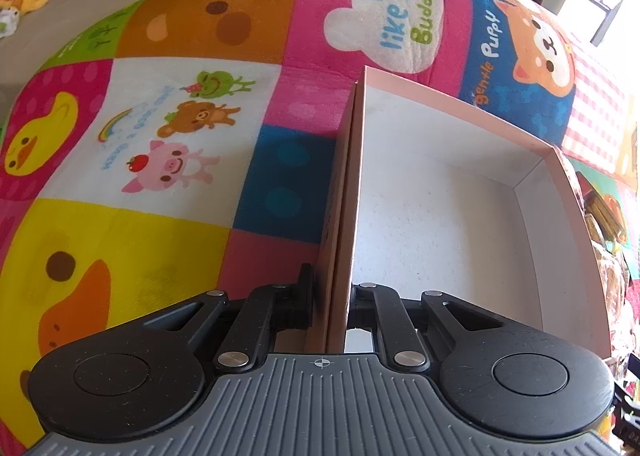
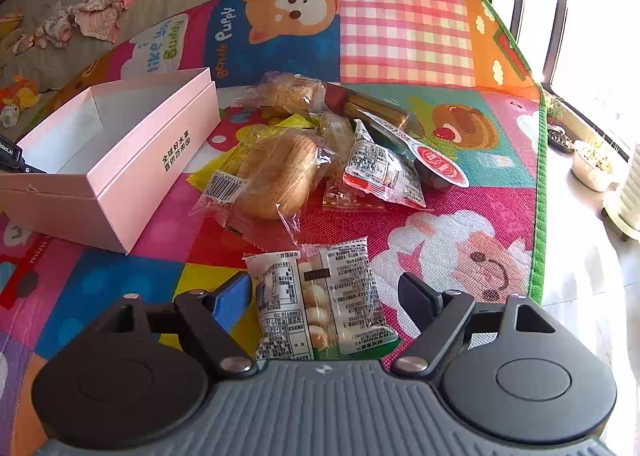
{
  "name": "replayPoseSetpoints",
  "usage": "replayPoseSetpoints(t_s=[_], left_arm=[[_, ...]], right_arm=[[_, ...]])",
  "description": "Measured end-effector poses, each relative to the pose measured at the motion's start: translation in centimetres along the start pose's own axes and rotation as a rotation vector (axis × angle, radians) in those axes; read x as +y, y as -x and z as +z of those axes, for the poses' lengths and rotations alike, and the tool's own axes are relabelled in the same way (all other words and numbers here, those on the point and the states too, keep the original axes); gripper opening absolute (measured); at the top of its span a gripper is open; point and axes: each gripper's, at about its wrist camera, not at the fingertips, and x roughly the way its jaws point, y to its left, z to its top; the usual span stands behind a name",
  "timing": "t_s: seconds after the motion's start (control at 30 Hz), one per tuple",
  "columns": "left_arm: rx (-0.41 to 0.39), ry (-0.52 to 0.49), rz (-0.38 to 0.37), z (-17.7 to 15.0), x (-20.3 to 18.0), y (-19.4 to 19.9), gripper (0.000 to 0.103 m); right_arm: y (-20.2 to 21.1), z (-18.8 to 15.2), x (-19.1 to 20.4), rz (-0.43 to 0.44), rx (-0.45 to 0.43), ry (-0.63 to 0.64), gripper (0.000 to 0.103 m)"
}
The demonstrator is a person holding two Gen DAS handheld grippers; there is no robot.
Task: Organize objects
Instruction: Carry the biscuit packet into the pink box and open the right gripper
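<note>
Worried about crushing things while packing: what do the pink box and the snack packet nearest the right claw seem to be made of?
Pink box: likely matte cardboard, with thin stiff walls, sharp folded edges and a white inside. Snack packet: thin glossy plastic film, probably; its clear middle strip shows round pieces inside, and its surface crinkles and shines.

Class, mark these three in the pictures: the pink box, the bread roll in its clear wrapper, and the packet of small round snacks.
pink box (image 2: 160, 171), right wrist view, long outer side wall.
bread roll (image 2: 276, 171), right wrist view, top crust.
snack packet (image 2: 320, 304), right wrist view, clear middle window.
</note>
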Motion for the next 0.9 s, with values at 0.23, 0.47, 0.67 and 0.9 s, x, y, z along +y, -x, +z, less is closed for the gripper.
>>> replayPoseSetpoints(t_s=[0.23, 0.47, 0.67, 0.9], left_arm=[[-0.010, 0.009, 0.007, 0.9, -0.3, -0.7, 0.012], [-0.029, 0.009, 0.000, 3.1, 0.0, -1.8, 0.013], [-0.092, -0.054, 0.018, 4.2, -0.7, -2.4, 0.012], [-0.117, -0.208, 0.058, 1.6, -3.3, -0.9, 0.012]], right_arm=[[1.7, 1.3, 6.1, 0.168, -0.076, 0.151, 0.076], [-0.4, 4.3, 10.3, 0.148, -0.126, 0.211, 0.049], [-2.0, 5.3, 10.1, 0.113, -0.124, 0.204, 0.049], [-0.3, 3.5, 8.0, 0.069, -0.143, 0.201, 0.050]])
